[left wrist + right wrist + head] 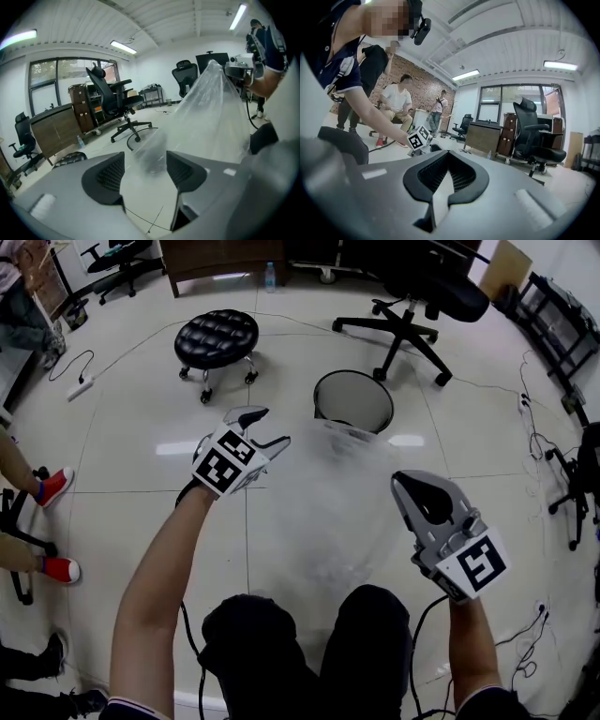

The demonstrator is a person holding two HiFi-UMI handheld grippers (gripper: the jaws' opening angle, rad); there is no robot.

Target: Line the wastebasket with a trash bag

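Dark-trousered knees (309, 643) fill the bottom of my head view, cut off by the frame edge. Just past them the clear trash bag (328, 512) hangs between the two grippers. It is so thin that I mostly see the floor (141, 427) through it, and I cannot trace its lower edge or find its mouth.

My left gripper (269, 426) is at the bag's upper left. Its own view shows the jaws wide apart, with blurred film in the gap and the pads not pressing on it. My right gripper (405, 482) has its jaws closed tight. Its own view shows only a pale sliver between the pads, but in the left gripper view the bag rises to a peak right at its tip, so it has the film pinched.

Beyond the bag the wastebasket (354, 401) stands upright and unlined on the floor, its near rim veiled by film. A black stool (217, 337) stands to its left, and an office chair (412, 306) behind it is partly cut off.
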